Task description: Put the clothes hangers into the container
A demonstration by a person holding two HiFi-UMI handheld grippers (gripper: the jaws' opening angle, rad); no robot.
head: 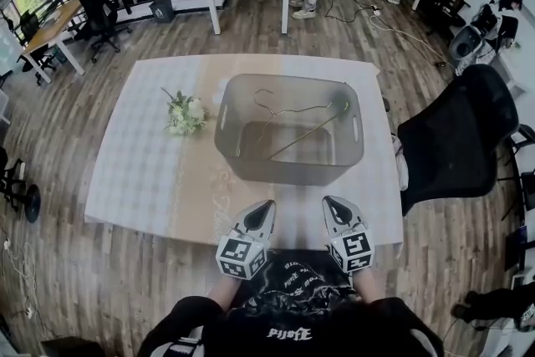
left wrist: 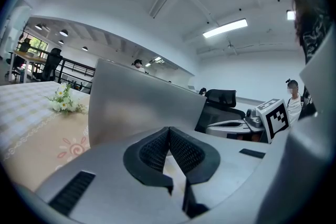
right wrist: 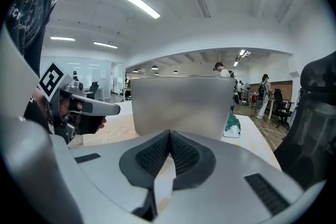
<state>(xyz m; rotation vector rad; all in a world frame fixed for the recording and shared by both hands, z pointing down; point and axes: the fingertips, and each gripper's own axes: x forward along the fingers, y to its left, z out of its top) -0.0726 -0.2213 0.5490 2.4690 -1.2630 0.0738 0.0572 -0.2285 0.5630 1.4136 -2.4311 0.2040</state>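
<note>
A grey translucent container [head: 288, 167] stands in the middle of the table, and thin wire clothes hangers [head: 294, 123] lie inside it. Both grippers hover at the table's near edge, short of the container. My left gripper [head: 266, 206] is shut with nothing between its pads. My right gripper [head: 329, 201] is shut too and holds nothing. In the left gripper view the container's wall [left wrist: 142, 107] fills the space ahead of the touching jaws [left wrist: 168, 129]. The right gripper view shows the same wall [right wrist: 181, 105] beyond its closed jaws [right wrist: 169, 132], with the left gripper [right wrist: 79, 107] at the left.
A small bunch of white flowers [head: 185, 114] lies on the table [head: 142, 171] left of the container. A black office chair [head: 456, 142] stands close at the table's right side. Desks, chairs and people fill the room behind.
</note>
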